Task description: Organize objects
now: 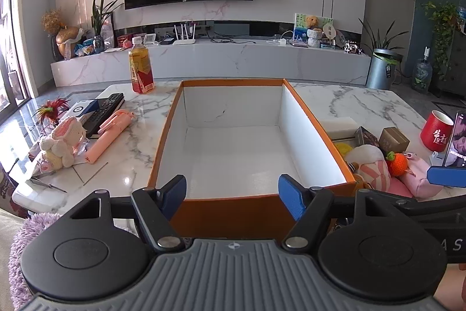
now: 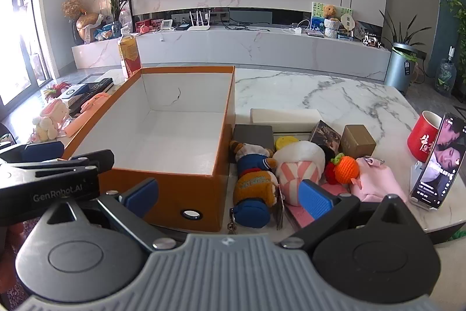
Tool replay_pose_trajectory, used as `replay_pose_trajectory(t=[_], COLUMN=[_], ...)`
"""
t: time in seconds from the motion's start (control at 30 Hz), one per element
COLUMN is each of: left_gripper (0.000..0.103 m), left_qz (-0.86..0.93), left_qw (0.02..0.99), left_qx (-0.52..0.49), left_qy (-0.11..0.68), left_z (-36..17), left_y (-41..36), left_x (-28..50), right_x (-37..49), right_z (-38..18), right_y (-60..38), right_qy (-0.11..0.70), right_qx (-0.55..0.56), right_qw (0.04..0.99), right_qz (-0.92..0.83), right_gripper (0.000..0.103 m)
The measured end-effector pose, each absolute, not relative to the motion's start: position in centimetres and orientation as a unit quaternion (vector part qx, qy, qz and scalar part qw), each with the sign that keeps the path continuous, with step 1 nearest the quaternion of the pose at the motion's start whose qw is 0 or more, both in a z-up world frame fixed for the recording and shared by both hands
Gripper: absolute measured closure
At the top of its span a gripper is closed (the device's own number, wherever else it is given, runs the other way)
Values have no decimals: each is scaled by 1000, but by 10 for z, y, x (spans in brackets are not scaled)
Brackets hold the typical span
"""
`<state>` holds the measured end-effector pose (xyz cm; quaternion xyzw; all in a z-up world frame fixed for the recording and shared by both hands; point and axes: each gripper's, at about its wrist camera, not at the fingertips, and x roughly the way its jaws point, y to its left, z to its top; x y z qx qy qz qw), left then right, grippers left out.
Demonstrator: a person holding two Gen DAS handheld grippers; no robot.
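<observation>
Risk, crowding: plush toys right of the orange box packed touching one another; snagging a neighbour likely when lifting one, e.g. the crocheted orange fruit pressed against the pink-striped plush.
Risk, phone: propped phone on its stand right of the box, beside the pink pouch; apt to topple under a wide sweep.
Risk, mug: red mug just behind the phone, open to the same knock.
Risk, bottle: tea bottle upright past the box's far left corner; tippable.
Risk, box wall: thin cardboard rim, prone to shifting if clipped on entry.
Container, orange box: open-topped, white inside, empty; one crack line on the far wall.
Container, red mug: contents hidden.
Left gripper: jaws released, nothing between, at the box's near wall.
Right gripper: jaws spread wide, grasping nothing, above the box's near right corner and the blue-orange plush.
Left of box: pink bunny plush, pink folded stick, remote.
</observation>
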<state>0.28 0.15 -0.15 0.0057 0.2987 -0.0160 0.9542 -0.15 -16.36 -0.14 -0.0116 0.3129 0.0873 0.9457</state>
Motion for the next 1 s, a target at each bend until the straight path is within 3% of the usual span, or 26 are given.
replay_pose_trajectory(t=[1.0], left_gripper=[22], left_qz=[-21], left_qw=[951], left_qx=[-17], left_qy=[309], left_z=[-3], left_y=[8], left_x=[5], right_x=[0], right_z=[-4], right_y=[-165], right_qy=[323], right_qx=[-2], right_qw=[943], right_qz=[79], right_gripper=[1])
